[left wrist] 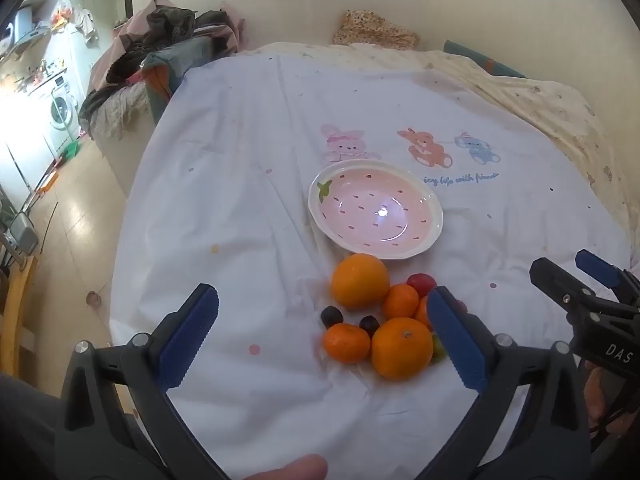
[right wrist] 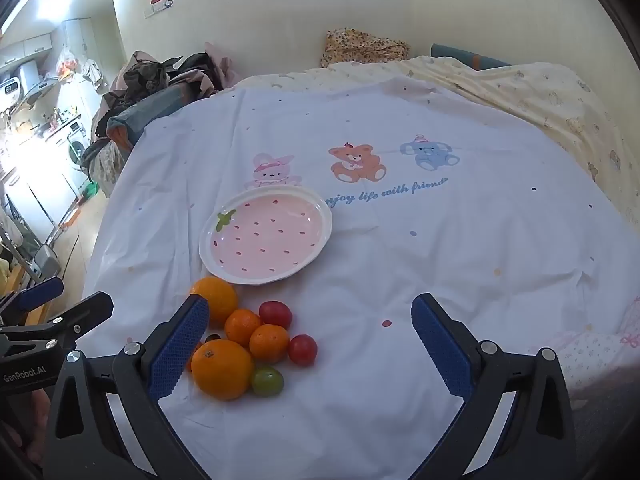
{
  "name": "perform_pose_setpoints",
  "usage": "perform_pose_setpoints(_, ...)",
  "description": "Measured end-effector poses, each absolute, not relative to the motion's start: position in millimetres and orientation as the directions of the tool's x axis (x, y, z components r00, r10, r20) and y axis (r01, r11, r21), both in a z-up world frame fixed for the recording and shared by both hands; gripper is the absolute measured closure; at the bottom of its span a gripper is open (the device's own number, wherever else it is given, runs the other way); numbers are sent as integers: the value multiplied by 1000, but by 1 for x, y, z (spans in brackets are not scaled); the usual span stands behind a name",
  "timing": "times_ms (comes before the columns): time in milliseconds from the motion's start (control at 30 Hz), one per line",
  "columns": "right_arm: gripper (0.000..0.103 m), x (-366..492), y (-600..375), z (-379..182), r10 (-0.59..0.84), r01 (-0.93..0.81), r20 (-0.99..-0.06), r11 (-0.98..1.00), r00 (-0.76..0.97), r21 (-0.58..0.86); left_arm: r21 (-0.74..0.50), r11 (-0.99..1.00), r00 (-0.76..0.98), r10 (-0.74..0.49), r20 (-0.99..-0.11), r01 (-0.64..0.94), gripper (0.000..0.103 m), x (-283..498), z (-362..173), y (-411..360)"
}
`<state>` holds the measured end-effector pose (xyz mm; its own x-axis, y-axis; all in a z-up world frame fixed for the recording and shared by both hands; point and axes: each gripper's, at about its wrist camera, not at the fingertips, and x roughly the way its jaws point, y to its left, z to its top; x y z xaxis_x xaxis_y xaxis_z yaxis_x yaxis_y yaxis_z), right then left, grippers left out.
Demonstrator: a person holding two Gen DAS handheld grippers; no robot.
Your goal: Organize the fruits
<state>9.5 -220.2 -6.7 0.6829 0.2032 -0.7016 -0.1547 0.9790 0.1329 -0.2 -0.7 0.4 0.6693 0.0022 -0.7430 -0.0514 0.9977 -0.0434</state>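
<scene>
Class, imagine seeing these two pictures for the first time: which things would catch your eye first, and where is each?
The bright cluster of oranges and small tomatoes and grapes sits on the white cloth, near the cameras. Just behind it lies an empty pink strawberry plate. Cartoon animals are printed on the cloth beyond the plate.
</scene>
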Motion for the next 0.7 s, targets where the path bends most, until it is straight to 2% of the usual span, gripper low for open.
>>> perform_pose_setpoints(700,0,10,-220,-6,203,-154,-699,979,685,133,-56,997,668,-7,-744,-52,0,-1,2,5)
